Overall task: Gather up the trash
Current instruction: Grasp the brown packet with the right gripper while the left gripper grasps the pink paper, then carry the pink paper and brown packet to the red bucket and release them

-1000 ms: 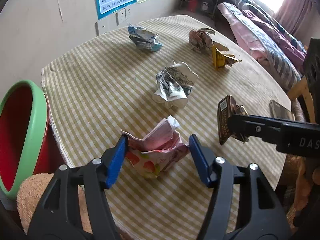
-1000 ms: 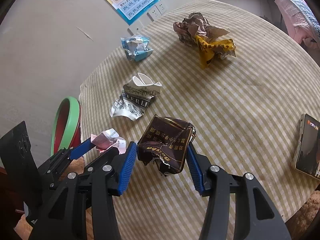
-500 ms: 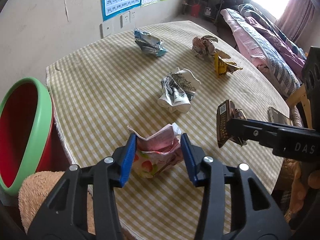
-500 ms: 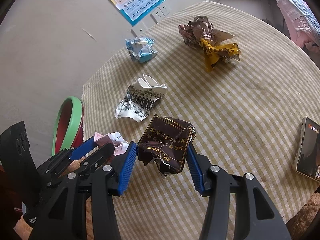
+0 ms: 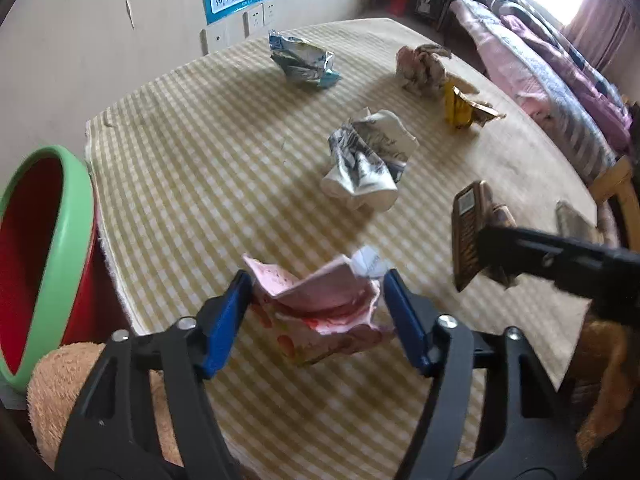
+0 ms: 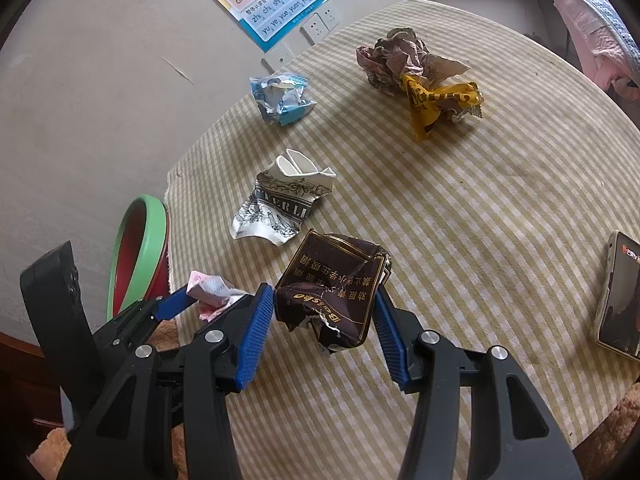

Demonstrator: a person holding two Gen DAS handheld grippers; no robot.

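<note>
- The left gripper [image 5: 318, 312] is holding a crumpled pink wrapper [image 5: 320, 312], with both blue fingers [image 5: 224, 324] pressing in on its sides, just above the near edge of the table [image 5: 192, 168].
- The right gripper [image 6: 324, 320] is doing the same with a squashed dark brown packet [image 6: 334, 292], fingers clamped on either side, also lifted a bit over the checked tablecloth.
- Both grippers are sitting close together, left one just beside the right.
- Still lying on the table: a black-and-white crushed paper cup [image 6: 282, 208] near the middle, a blue and silver wrapper [image 6: 280, 98] toward the wall, and a brown paper ball [image 6: 396, 60] touching a yellow wrapper [image 6: 436, 104] further back.
- A red bin with a green rim [image 5: 60, 248] is standing just off the table's left edge.
- A phone [image 6: 618, 296] is lying at the right side of the table, well apart from the trash.
</note>
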